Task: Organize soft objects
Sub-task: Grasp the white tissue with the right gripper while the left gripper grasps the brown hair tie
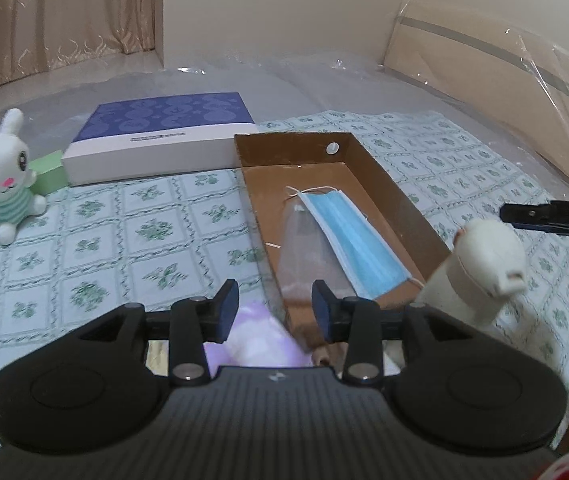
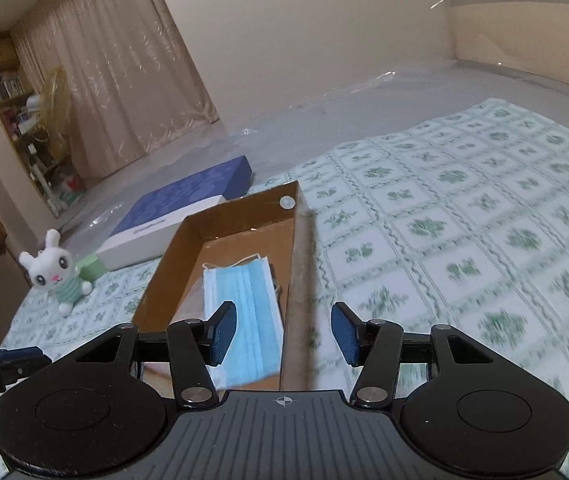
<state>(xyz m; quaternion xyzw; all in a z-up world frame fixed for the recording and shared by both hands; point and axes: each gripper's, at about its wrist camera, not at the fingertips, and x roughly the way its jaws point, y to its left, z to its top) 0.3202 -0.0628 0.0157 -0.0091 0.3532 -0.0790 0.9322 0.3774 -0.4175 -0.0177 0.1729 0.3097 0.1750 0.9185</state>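
Both tools are hanging spread and empty — the left tool [image 1: 275, 307] by the cardboard box [image 1: 388, 184] (mask [image 1: 354, 240] inside), the right tool [image 2: 284, 332] over its rim.

Both units match: left gripper [image 1: 275, 309] and right gripper [image 2: 284, 334] have black linkage arms, silver pivot screws, blue ribbed finger pads [image 2: 222, 332], a grey ribbed centre plate [image 2: 284, 432] with crosshair mark, round black side housings.
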